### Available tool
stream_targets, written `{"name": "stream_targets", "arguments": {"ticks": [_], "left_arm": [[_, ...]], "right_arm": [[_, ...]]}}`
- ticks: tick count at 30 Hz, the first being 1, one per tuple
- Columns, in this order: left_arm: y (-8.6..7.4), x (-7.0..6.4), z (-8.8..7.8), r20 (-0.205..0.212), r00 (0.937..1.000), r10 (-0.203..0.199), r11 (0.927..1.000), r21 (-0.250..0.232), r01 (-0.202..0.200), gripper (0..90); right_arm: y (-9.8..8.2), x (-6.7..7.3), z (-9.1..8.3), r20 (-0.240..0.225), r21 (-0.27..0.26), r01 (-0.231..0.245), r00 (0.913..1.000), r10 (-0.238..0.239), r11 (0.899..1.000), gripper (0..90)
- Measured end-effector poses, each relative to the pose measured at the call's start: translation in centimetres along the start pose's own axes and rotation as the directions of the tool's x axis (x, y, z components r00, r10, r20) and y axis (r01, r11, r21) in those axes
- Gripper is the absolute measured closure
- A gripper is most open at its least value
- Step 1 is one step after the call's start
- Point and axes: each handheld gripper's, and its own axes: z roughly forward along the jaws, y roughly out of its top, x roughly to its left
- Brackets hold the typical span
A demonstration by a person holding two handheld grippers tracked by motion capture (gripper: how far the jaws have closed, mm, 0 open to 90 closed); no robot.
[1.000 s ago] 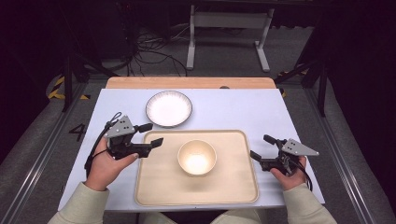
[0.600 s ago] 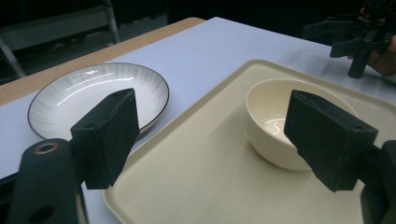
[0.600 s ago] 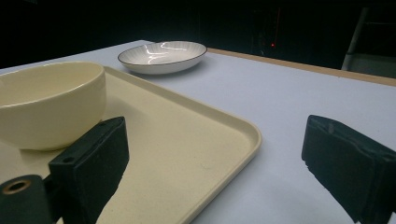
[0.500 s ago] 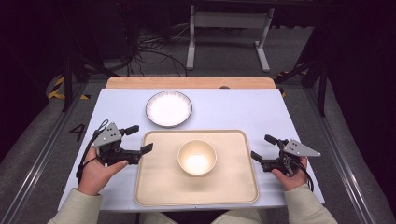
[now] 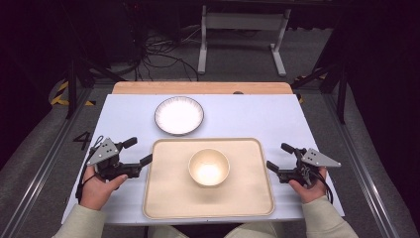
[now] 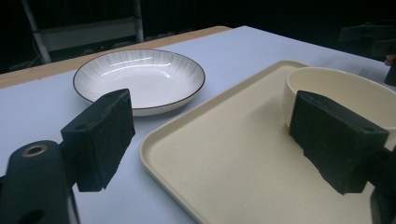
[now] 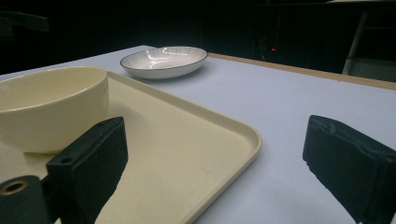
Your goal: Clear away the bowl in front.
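Bowl [image 5: 209,167] is seated mid-tray [image 5: 163,203], with the plate [image 5: 179,115] on the table [image 5: 247,114] at 11 o'clock of it. Left gripper [image 5: 140,152] at 9 o'clock and right gripper [image 5: 280,156] at 3 o'clock are held with jaws spread, empty.

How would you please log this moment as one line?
left gripper: open, beside tray | right gripper: open, beside tray | bowl: on tray | plate: on table
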Motion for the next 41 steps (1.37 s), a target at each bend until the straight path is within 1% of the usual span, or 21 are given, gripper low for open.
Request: {"name": "stream_targets", "arguments": {"ticks": [2, 4, 5, 7, 9, 10, 11, 13, 15, 16, 18, 20, 21, 22, 23, 25, 26, 41], "left_arm": [[-0.6, 0.1, -0.1, -0.014, 0.9999, 0.004, 1.0000, -0.005, -0.004, 15.5], [-1.1, 0.1, -0.1, -0.021, 0.9998, -0.001, 1.0000, -0.003, 0.001, 15.8], [-1.4, 0.1, 0.0, -0.029, 0.9996, 0.006, 1.0000, -0.004, -0.006, 16.1], [-1.8, 0.1, 0.0, -0.030, 0.9995, 0.004, 1.0000, 0.005, -0.004, 16.3], [-2.1, 0.2, 0.0, -0.040, 0.9991, 0.016, 0.9998, 0.009, -0.016, 16.2], [-2.3, 0.2, 0.0, -0.042, 0.9989, 0.020, 0.9997, 0.012, -0.019, 16.2], [-2.5, 0.2, 0.0, -0.040, 0.9991, 0.016, 0.9998, 0.016, -0.015, 16.0], [-2.7, 0.3, 0.1, -0.050, 0.9985, 0.022, 0.9996, 0.020, -0.021, 15.8], [-2.8, 0.3, 0.1, -0.056, 0.9982, 0.020, 0.9996, 0.021, -0.019, 15.9], [-3.0, 0.3, 0.0, -0.076, 0.9969, 0.021, 0.9997, 0.011, -0.020, 16.0], [-3.2, 0.3, 0.0, -0.072, 0.9974, 0.005, 1.0000, 0.008, -0.005, 15.9], [-3.3, 0.4, 0.0, -0.072, 0.9974, 0.007, 1.0000, 0.004, -0.007, 15.9], [-3.4, 0.4, 0.0, -0.067, 0.9977, 0.000, 1.0000, 0.007, 0.001, 15.9], [-3.6, 0.4, 0.1, -0.066, 0.9978, 0.002, 0.9999, 0.012, -0.001, 15.9], [-3.7, 0.4, 0.1, -0.068, 0.9977, -0.009, 0.9999, 0.013, 0.010, 15.8], [-3.7, 0.4, 0.1, -0.068, 0.9977, -0.010, 0.9999, 0.009, 0.010, 15.9], [-3.8, 0.5, 0.0, -0.067, 0.9976, -0.019, 0.9998, 0.004, 0.019, 15.6], [-3.8, 0.5, 0.1, -0.078, 0.9967, -0.025, 0.9996, 0.010, 0.026, 12.4]], "right_arm": [[0.0, 0.0, 0.0, 0.000, -0.002, 0.001, 1.0000, -0.001, 1.000, 7.2], [0.0, 0.0, 0.0, -0.001, -0.005, 0.000, 1.0000, 0.000, 1.000, 7.1], [0.0, 0.0, -0.1, 0.000, -0.006, -0.001, 1.0000, 0.001, 1.000, 7.1], [0.0, 0.0, -0.1, -0.001, -0.007, -0.002, 1.0000, 0.002, 1.000, 7.1], [0.0, 0.0, -0.1, 0.001, -0.009, -0.003, 1.0000, 0.003, 1.000, 7.1], [0.0, 0.0, -0.1, 0.001, -0.009, -0.001, 1.0000, 0.001, 1.000, 7.1], [0.0, 0.0, -0.1, 0.002, -0.009, 0.000, 1.0000, 0.000, 1.000, 7.1], [0.0, 0.0, -0.1, 0.000, -0.011, 0.002, 1.0000, -0.003, 1.000, 7.1], [-0.1, 0.0, -0.1, 0.001, -0.012, 0.001, 1.0000, -0.001, 1.000, 7.1], [0.0, 0.0, -0.1, 0.001, -0.012, 0.001, 1.0000, -0.001, 1.000, 7.1], [-0.1, 0.0, -0.1, 0.000, -0.012, 0.004, 1.0000, -0.004, 1.000, 7.1], [-0.1, 0.0, -0.1, 0.000, -0.013, 0.003, 1.0000, -0.003, 1.000, 7.1], [-0.1, 0.0, -0.1, 0.000, -0.013, 0.003, 1.0000, -0.003, 1.000, 7.1], [-0.1, 0.0, -0.1, -0.001, -0.012, 0.002, 1.0000, -0.002, 1.000, 7.1], [-0.1, 0.0, -0.1, -0.001, -0.012, 0.002, 1.0000, -0.002, 1.000, 7.1], [-0.1, 0.0, -0.1, -0.002, -0.012, 0.002, 1.0000, -0.002, 1.000, 7.1], [-0.1, 0.0, -0.1, -0.001, -0.014, 0.003, 1.0000, -0.003, 1.000, 7.1], [-0.1, 0.1, -0.1, 0.002, -0.014, 0.008, 1.0000, -0.008, 1.000, 7.2]]}}
